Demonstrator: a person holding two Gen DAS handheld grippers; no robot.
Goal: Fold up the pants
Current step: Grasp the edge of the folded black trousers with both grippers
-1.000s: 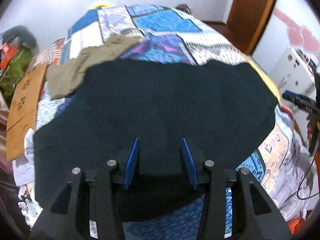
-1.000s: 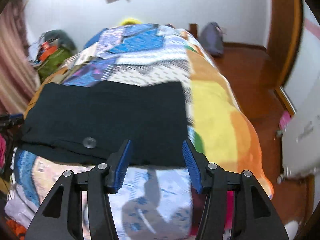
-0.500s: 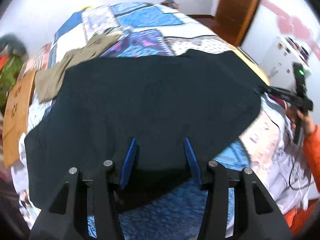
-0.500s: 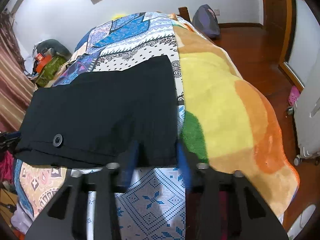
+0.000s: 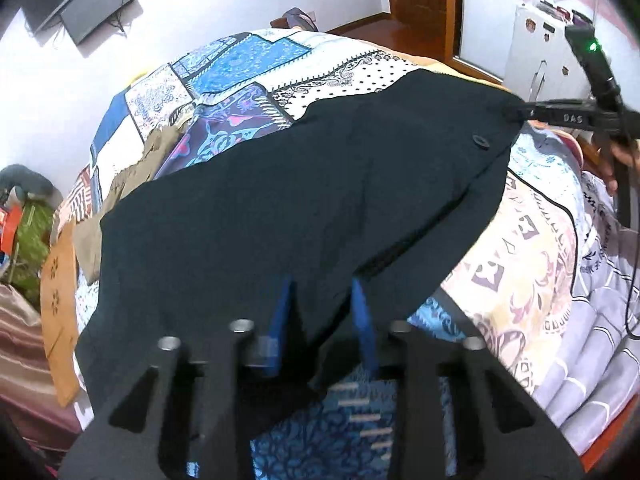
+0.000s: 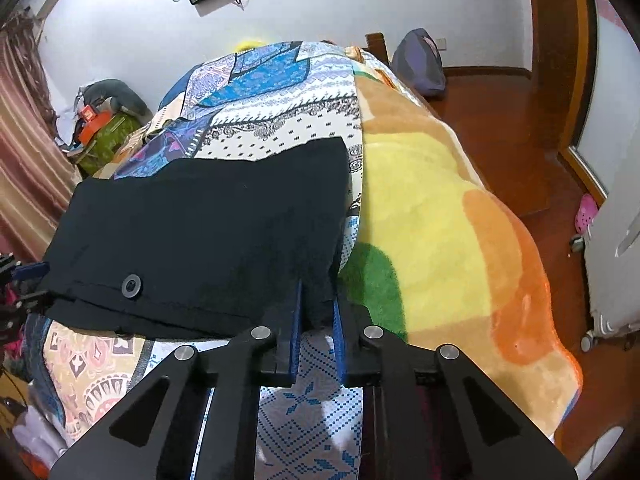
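Observation:
Black pants (image 5: pixel 304 200) lie spread across the patterned bedspread, button (image 5: pixel 481 141) near the right end. My left gripper (image 5: pixel 322 300) holds the near edge of the pants, cloth draped between its blue pads. In the right wrist view the pants (image 6: pixel 208 232) lie to the left, button (image 6: pixel 131 285) near the front. My right gripper (image 6: pixel 316 296) is shut on the pants' near right corner. The right gripper also shows at the far right of the left wrist view (image 5: pixel 516 114), at the waist corner.
A tan garment (image 5: pixel 132 176) lies on the bed beyond the pants. A yellow, green and orange blanket (image 6: pixel 432 208) covers the bed's right side. White appliance (image 6: pixel 616 240) and wooden floor to the right; clutter (image 6: pixel 100 128) by the far wall.
Both grippers have closed on the pants' near edge, the right on its corner. The left camera has swung so the button end and the other gripper are in view.

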